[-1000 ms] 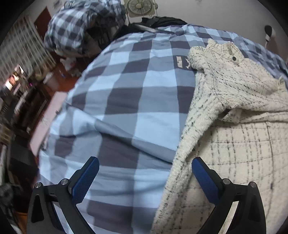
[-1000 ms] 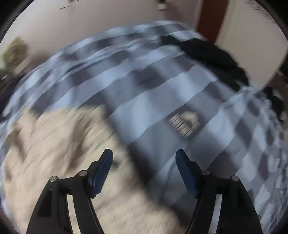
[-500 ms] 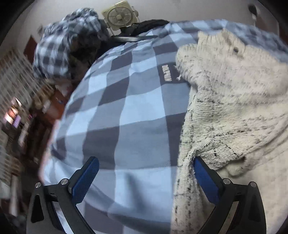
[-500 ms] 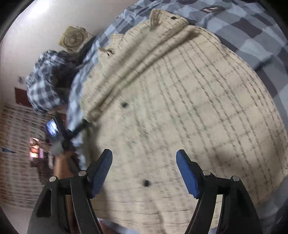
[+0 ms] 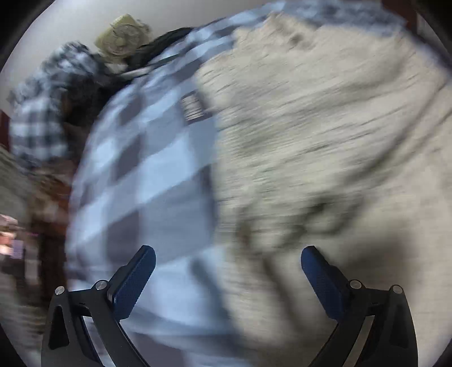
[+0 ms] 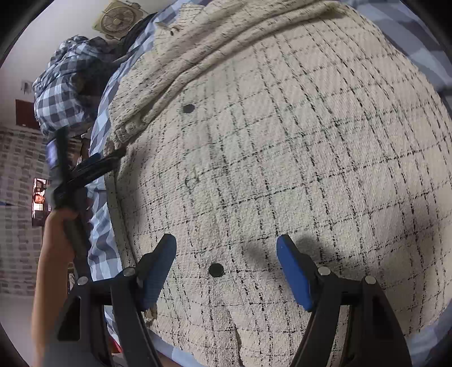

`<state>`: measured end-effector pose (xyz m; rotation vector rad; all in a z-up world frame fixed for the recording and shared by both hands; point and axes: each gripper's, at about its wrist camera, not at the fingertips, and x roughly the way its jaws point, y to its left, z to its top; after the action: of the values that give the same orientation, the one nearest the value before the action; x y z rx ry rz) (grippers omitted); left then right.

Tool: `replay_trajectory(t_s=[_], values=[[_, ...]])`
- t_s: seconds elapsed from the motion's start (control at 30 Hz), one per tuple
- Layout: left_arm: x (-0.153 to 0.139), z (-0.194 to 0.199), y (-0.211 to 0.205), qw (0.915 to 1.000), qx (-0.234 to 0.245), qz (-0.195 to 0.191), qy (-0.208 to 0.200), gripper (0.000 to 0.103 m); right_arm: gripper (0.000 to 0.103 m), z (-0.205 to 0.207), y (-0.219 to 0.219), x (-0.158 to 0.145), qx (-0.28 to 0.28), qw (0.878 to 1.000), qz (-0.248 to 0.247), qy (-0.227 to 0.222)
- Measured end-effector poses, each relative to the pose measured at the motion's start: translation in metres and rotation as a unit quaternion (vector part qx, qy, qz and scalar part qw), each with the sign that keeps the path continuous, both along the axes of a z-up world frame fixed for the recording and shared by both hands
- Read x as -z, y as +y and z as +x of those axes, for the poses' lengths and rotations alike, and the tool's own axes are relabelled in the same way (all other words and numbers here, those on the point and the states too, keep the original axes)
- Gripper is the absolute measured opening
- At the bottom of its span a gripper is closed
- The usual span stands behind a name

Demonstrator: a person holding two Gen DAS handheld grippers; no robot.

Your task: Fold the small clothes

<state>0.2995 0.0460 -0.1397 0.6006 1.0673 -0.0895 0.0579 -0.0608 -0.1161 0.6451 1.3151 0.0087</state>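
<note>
the right gripper [image 6: 226,268] hangs low over the cream tweed jacket [image 6: 282,146], its blue pads spread wide with nothing between them, and a black button [image 6: 216,270] sits in the gap just under the opening; the wide spread reads as readiness to take a pinch of cloth, not as a hold. out from there, toward 12 o'clock, a second button [image 6: 188,108] marks the line of the front placket, and beyond it, near 11 o'clock, a sleeve [image 6: 158,93] lies doubled across the jacket's upper left part, probably laid inward so the body makes a narrower shape for the next fold. the jacket is spread flat on a blue checked bedsheet [image 6: 97,234], which gives a broad soft surface to fold on. at 9 o'clock the left gripper [image 6: 93,166] reaches in at the jacket's left edge beside the sleeve cuff, held by the person's hand [image 6: 60,223]. in its own view the left gripper [image 5: 227,266] is also wide apart and holds nothing (that picture is badly smeared by motion, so little detail can be trusted), with the sheet under its left pad and the jacket [image 5: 325,141] filling everything from 12 to 4 o'clock. farther off, at 10 to 11 o'clock, a heap of checked cloth [image 6: 62,93] and a small fan [image 6: 115,19] stand against the wall.
</note>
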Motion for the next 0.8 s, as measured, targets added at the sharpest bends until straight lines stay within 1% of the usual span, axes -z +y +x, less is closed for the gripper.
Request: replay_trajectory(t_s=[0.03,0.07,0.1,0.13,0.17,0.2,0.27,0.33,0.37,0.4,0.43,0.47,0.5,0.53,0.57,0.63,0.67,0.7,0.73,0.77,0.8], values=[[-0.001,0.003,0.009,0.9997,-0.01,0.016,-0.016,0.103,0.07,0.0,0.0,-0.001,-0.001,1.0,0.0,-0.003],[-0.004,0.005,0.021,0.999,-0.024,0.023,-0.029,0.103,0.07,0.001,0.0,-0.003,-0.001,1.0,0.002,-0.006],[-0.009,0.006,0.039,0.9992,-0.03,-0.019,-0.02,0.103,0.07,0.001,-0.001,-0.004,0.0,1.0,0.003,-0.008],[-0.013,0.007,0.054,0.9971,-0.04,-0.064,-0.006,0.103,0.07,0.001,-0.003,-0.006,0.003,1.0,0.004,-0.01],[-0.016,0.006,0.072,0.991,-0.056,-0.12,0.018,0.103,0.07,-0.002,-0.005,-0.006,0.005,1.0,0.005,-0.011],[-0.017,0.004,0.08,0.9867,-0.062,-0.146,0.035,0.103,0.07,-0.003,-0.008,-0.006,0.006,1.0,0.006,-0.01],[-0.021,-0.007,0.092,0.9803,-0.063,-0.177,0.062,0.103,0.07,-0.001,-0.009,-0.004,0.007,1.0,0.012,-0.002],[-0.024,-0.021,0.102,0.9816,-0.075,-0.159,0.075,0.103,0.07,0.002,-0.007,0.0,0.006,1.0,0.02,0.002],[-0.027,-0.03,0.104,0.9796,-0.076,-0.163,0.089,0.103,0.07,0.0,-0.007,0.001,0.005,1.0,0.022,0.003],[-0.031,-0.046,0.105,0.9751,-0.07,-0.178,0.112,0.103,0.07,-0.001,-0.005,0.001,0.003,1.0,0.024,0.003],[-0.033,-0.055,0.101,0.9726,-0.064,-0.186,0.124,0.103,0.07,-0.002,-0.003,0.001,-0.001,1.0,0.027,0.002],[-0.037,-0.07,0.094,0.9697,-0.047,-0.194,0.141,0.103,0.07,-0.003,-0.001,0.002,-0.006,1.0,0.031,0.002],[-0.042,-0.094,0.081,0.9681,-0.015,-0.194,0.158,0.103,0.07,-0.005,0.002,0.002,-0.009,0.999,0.031,0.003],[-0.044,-0.108,0.075,0.9683,0.001,-0.189,0.163,0.103,0.07,-0.006,0.005,0.002,-0.011,0.999,0.03,0.002],[-0.046,-0.131,0.063,0.9672,0.025,-0.184,0.174,0.103,0.07,-0.006,0.007,0.002,-0.013,1.0,0.027,0.002],[-0.042,-0.157,0.048,0.9602,0.056,-0.183,0.204,0.103,0.07,-0.01,0.012,0.003,-0.016,1.0,0.018,0.0],[-0.036,-0.17,0.042,0.9572,0.075,-0.175,0.218,0.103,0.07,-0.011,0.014,0.002,-0.015,1.0,0.011,0.0],[-0.024,-0.184,0.037,0.9588,0.094,-0.148,0.223,0.103,0.07,-0.014,0.014,0.002,-0.015,1.0,0.004,-0.001],[-0.016,-0.189,0.036,0.9615,0.1,-0.128,0.222,0.103,0.07,-0.018,0.015,0.0,-0.015,1.0,-0.001,-0.001],[0.003,-0.196,0.042,0.9672,0.095,-0.09,0.218,0.103,0.07,-0.022,0.014,-0.003,-0.015,1.0,-0.002,-0.003],[0.017,-0.198,0.049,0.9693,0.082,-0.069,0.221,0.103,0.07,-0.026,0.013,-0.006,-0.016,1.0,0.0,-0.009]])
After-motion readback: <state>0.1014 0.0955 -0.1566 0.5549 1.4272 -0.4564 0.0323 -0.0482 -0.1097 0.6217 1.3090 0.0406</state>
